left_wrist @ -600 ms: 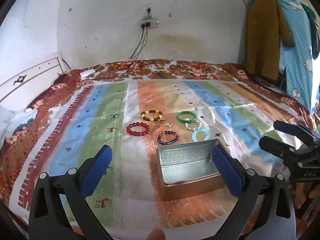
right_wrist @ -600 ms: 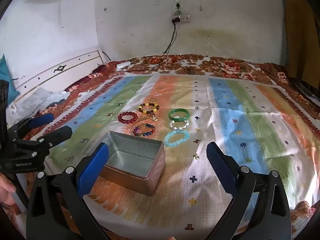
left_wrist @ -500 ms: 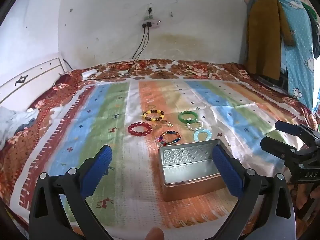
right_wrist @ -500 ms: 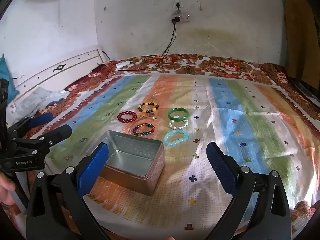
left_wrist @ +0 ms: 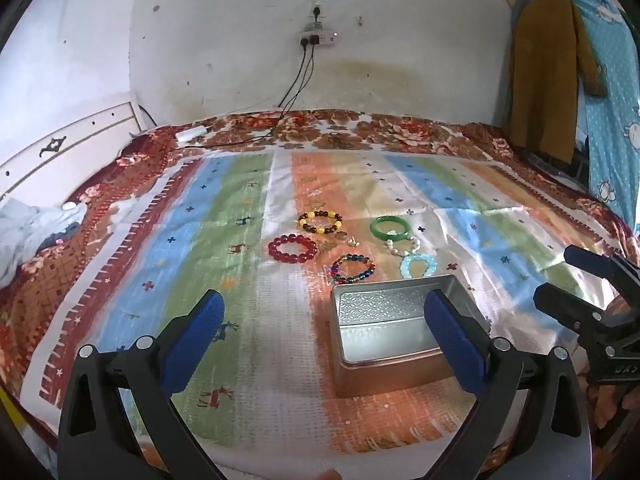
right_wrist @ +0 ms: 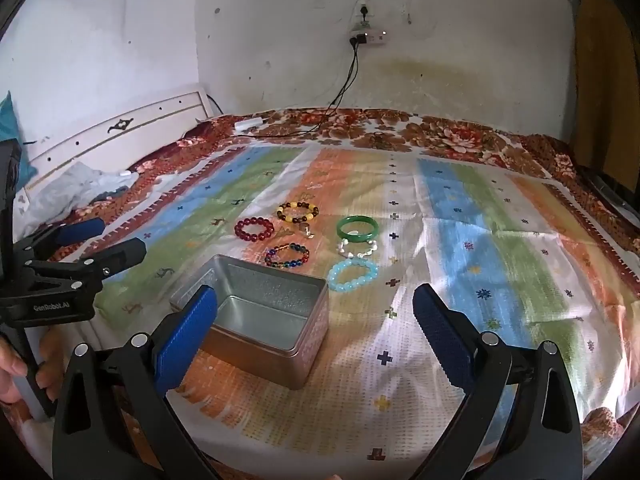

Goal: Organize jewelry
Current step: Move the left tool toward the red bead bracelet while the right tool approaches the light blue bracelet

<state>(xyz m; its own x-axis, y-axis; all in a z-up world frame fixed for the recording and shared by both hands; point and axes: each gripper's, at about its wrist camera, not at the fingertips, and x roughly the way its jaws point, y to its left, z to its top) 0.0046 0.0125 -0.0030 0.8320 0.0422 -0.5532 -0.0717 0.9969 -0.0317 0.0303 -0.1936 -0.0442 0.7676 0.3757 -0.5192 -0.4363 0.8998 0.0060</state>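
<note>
While I hold both tongs above the near edge of the bed [left_wrist: 132, 184], everything sits in relation to the metal tin [left_wrist: 394, 336] on the striped cloth [left_wrist: 224, 248] that covers the bed. That cloth spreads out on all sides of the tin, with a flowered blanket [right_wrist: 452, 136] showing past it toward the wall. My left tongs [left_wrist: 324, 320] are released, their blue pads spread wide with nothing between them; they hang just short of the tin, the right-hand pad overlapping its near right corner in my view. My right tongs [right_wrist: 316, 316] are released too, wide apart and empty, on the tin's other side, the left-hand pad in front of its near left corner. The tin itself stands open and empty. Beyond its far rim lie the bracelets, all on the cloth and none inside: a multicoloured bead bracelet [left_wrist: 353, 268] just behind the tin, a pale blue bead bracelet [left_wrist: 417, 265] beside that, a red bead bracelet [left_wrist: 292, 247] farther off to the tin's far left, a yellow and brown bead bracelet [left_wrist: 320, 222] beyond the red one, and a green bangle [left_wrist: 389, 229] behind the pale blue one. A white pearl bracelet [left_wrist: 402, 246] lies between the bangle and the pale blue beads. Some small trinkets [left_wrist: 348, 239], too small to make out, rest among the group
</note>
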